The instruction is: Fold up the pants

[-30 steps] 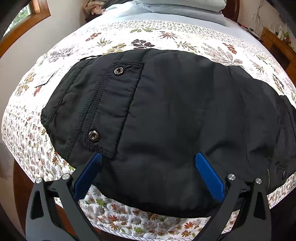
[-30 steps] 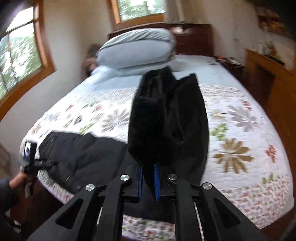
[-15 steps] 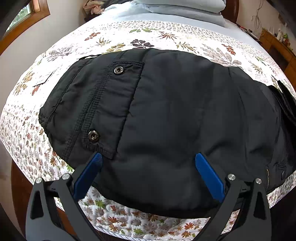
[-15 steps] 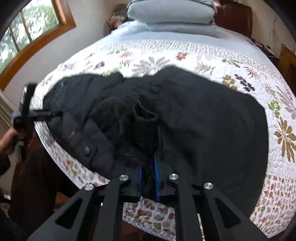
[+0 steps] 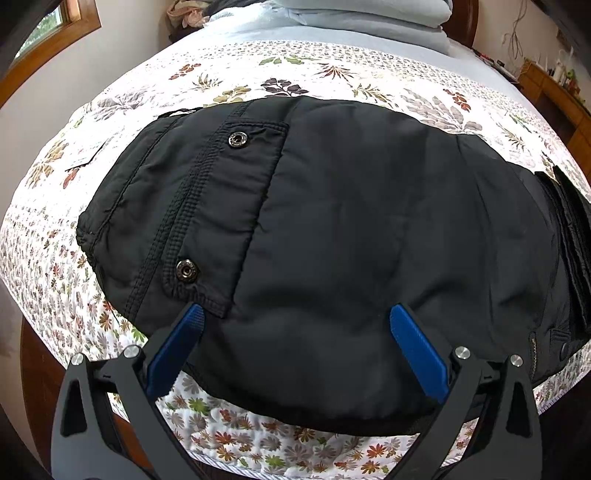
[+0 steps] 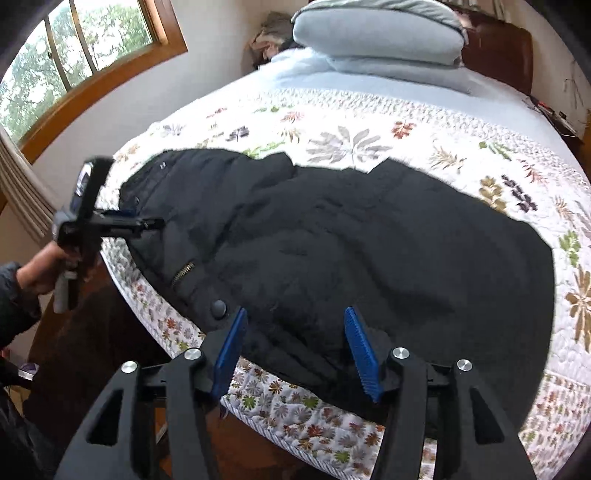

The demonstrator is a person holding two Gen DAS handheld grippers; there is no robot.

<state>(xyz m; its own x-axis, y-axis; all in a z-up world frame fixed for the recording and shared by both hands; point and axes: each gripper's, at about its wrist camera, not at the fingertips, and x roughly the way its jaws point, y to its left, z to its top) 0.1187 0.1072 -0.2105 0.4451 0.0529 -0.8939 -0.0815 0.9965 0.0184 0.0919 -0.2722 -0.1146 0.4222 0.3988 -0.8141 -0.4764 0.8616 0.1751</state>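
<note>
The black padded pants [image 5: 351,240] lie across the foot of the bed, folded over on themselves [image 6: 369,251]. A pocket flap with two metal snaps [image 5: 184,268] shows in the left wrist view. My left gripper [image 5: 295,314] is open and empty, its blue pads over the near edge of the pants. My right gripper [image 6: 293,317] is open and empty, hovering over the near edge of the folded cloth beside a round button [image 6: 218,307]. The left gripper [image 6: 147,223] also shows in the right wrist view, held in a hand at the waist end.
A floral quilt [image 6: 369,140] covers the bed, with grey pillows [image 6: 376,33] at the head. The bed's front edge [image 6: 295,443] lies just under my grippers. A window [image 6: 74,62] is on the left wall and a wooden dresser [image 5: 554,92] at the right.
My right gripper carried the leg ends over onto the waist half, lowered them and opened, letting go. The left gripper stayed open and barely moved.
</note>
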